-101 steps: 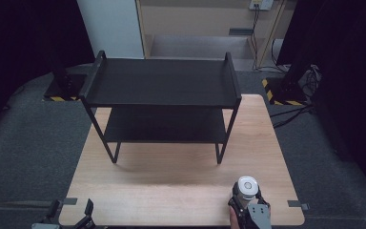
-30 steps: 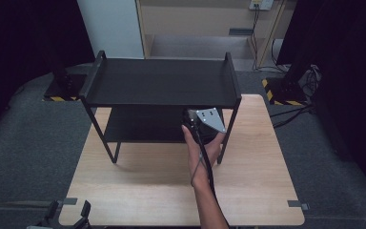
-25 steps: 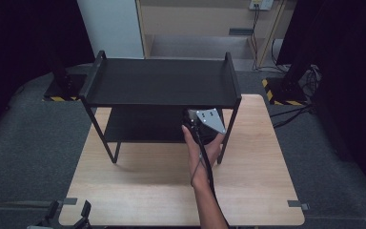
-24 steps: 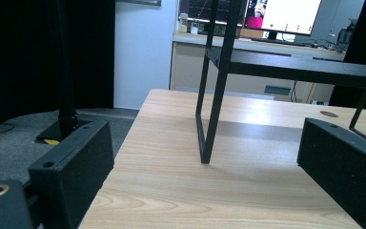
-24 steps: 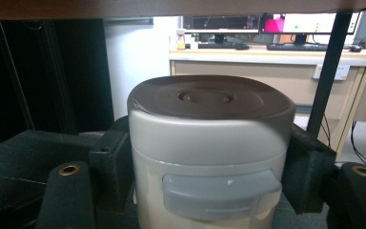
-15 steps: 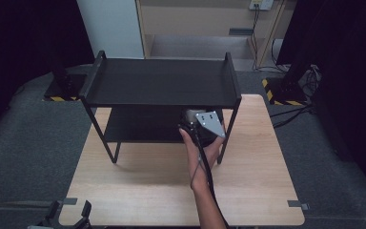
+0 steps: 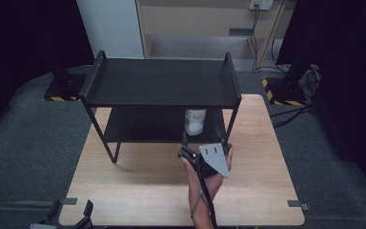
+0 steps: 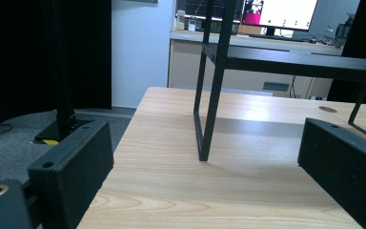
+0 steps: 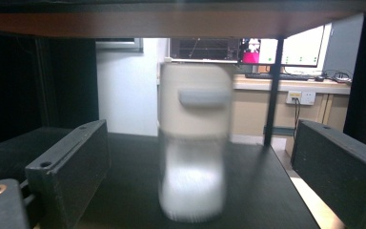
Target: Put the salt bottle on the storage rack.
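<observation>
On lower shelf [image 7: 138, 125], white bottle [image 7: 195, 121] upright, right gripper [image 7: 201, 141] open-jawed

A white bottle [image 7: 195, 121] stands upright on the lower shelf [image 7: 138, 125] of the black two-tier rack [image 7: 164, 83], toward its right end. Seen from the right gripper view, the bottle [image 9: 194, 143] is blurred, with a wide cream cap over a paler body.

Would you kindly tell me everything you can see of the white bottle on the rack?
The bottle is white and plastic-looking, with an opaque, wider cap bearing a small raised tab, and a paler body below. It stands upright on the black rack's lower shelf, toward its right end, under the upper shelf. The right claw sits open just before it, jaws apart on either side, not touching. The picture is blurred.
</observation>
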`<state>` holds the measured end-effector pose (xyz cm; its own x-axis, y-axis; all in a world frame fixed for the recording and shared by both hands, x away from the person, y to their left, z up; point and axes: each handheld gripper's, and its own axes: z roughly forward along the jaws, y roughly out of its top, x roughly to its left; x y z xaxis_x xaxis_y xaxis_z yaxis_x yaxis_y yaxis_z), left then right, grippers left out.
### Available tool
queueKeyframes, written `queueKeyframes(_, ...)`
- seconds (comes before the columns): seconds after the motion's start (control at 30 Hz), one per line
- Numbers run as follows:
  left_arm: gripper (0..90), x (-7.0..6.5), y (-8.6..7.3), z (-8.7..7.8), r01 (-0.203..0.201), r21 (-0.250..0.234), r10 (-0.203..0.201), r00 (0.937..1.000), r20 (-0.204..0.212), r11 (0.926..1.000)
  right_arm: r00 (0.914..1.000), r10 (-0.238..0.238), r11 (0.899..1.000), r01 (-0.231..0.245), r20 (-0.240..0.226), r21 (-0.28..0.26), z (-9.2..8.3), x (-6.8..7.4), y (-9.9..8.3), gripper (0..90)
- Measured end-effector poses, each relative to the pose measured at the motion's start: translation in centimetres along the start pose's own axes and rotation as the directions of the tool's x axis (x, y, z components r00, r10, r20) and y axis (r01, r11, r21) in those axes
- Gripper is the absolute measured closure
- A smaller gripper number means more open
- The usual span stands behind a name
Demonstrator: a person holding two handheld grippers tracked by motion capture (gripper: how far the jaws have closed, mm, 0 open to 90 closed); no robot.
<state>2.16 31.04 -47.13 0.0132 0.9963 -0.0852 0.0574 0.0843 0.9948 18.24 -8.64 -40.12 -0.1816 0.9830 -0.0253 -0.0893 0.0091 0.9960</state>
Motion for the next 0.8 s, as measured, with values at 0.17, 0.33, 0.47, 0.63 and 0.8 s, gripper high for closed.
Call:
queueKeyframes(0.17,3.1,0.2,-0.2,0.6,-0.021,-0.002,0.021,0.9998,0.007,0.9998,0.9999,0.007,1.0,-0.007,-0.007,0.014,-3.1,-1.2,-1.9,5.4)
queueKeyframes(0.33,2.9,0.3,-0.2,1.2,-0.039,-0.001,0.039,0.9991,0.015,0.9992,0.9997,0.021,0.999,-0.02,-0.011,0.044,-6.3,-2.6,-4.3,5.6)
queueKeyframes(0.47,2.8,0.4,-0.1,1.5,-0.056,-0.001,0.056,0.9983,0.017,0.9984,0.9996,0.015,0.998,-0.014,-0.024,0.066,-8.0,-3.9,-5.6,5.8)
queueKeyframes(0.63,2.8,0.4,-0.2,1.7,-0.067,0.004,0.067,0.9976,0.014,0.9977,0.9993,0.033,0.996,-0.032,-0.016,0.083,-10.1,-5.9,-7.1,6.1)
queueKeyframes(0.8,2.7,0.5,-0.3,1.9,-0.079,0.014,0.079,0.9968,0.013,0.9968,0.9989,0.046,0.995,-0.046,0.011,0.09,-11.4,-7.5,-8.3,6.9)
